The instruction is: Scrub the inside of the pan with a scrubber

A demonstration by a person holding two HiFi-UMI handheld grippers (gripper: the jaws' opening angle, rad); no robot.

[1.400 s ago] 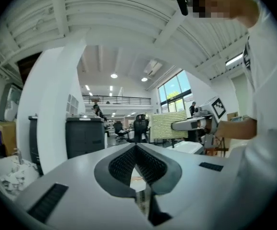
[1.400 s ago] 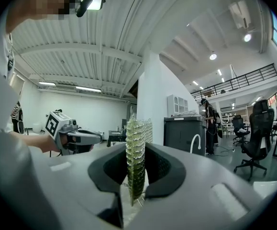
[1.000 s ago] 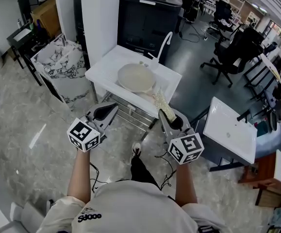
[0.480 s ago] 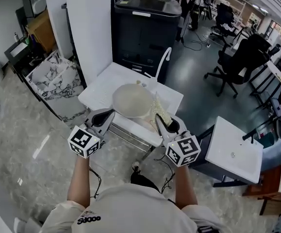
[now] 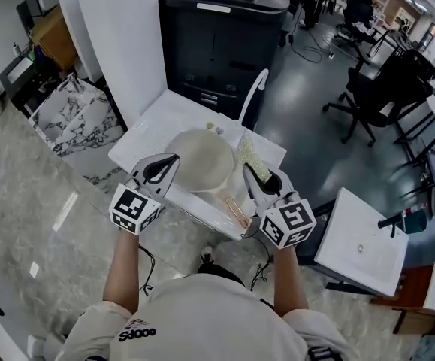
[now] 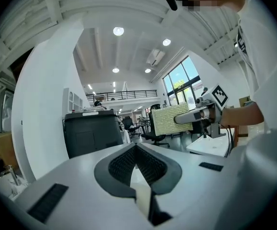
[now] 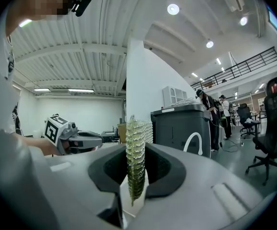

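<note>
Open office floor, with a white counter (image 5: 146,138) carrying the pan (image 5: 198,158). Right tool (image 5: 256,177) clamped on the scrubber (image 5: 249,155) beside the pan's right rim; left tool (image 5: 170,161) closed, empty, at its left. Seemingly no scrubbing yet, all of it left.

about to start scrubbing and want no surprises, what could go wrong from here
1. The left tool is shut on nothing near the rim of the round cream pan. With nothing holding it, the pan may slide or spin under scrubbing.
2. The right tool pinches the yellow-green mesh scrubber by one end only. Most of it sticks out, so it could bend or pull free when pressed.
</note>
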